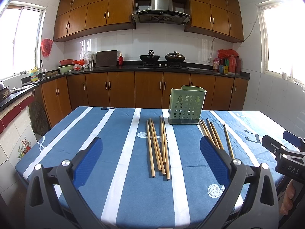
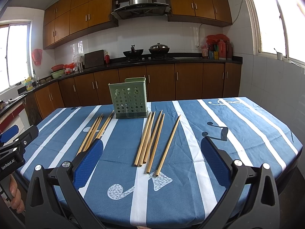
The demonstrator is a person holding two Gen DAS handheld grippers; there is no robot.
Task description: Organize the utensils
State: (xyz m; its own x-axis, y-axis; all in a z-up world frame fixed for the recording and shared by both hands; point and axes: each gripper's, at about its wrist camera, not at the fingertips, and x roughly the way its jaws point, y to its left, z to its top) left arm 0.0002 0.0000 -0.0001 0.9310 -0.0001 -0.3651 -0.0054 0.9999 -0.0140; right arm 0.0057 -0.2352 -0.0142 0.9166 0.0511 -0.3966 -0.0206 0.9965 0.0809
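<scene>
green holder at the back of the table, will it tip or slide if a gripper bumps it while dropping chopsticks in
The green holder looks like thin perforated plastic standing empty, so it is probably light and may slide on the tablecloth when nudged. It is taller than its base is deep, so a knock near the rim could tip it. The darker base tray may steady it slightly.

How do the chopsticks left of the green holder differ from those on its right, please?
The left chopsticks lie as one loose bunch with uneven near ends, some crossing. The right chopsticks form a tight group plus one stick lying apart. Both sets are plain wooden sticks, flat on the striped tablecloth, pointing toward the green holder, none inside it yet.
</scene>
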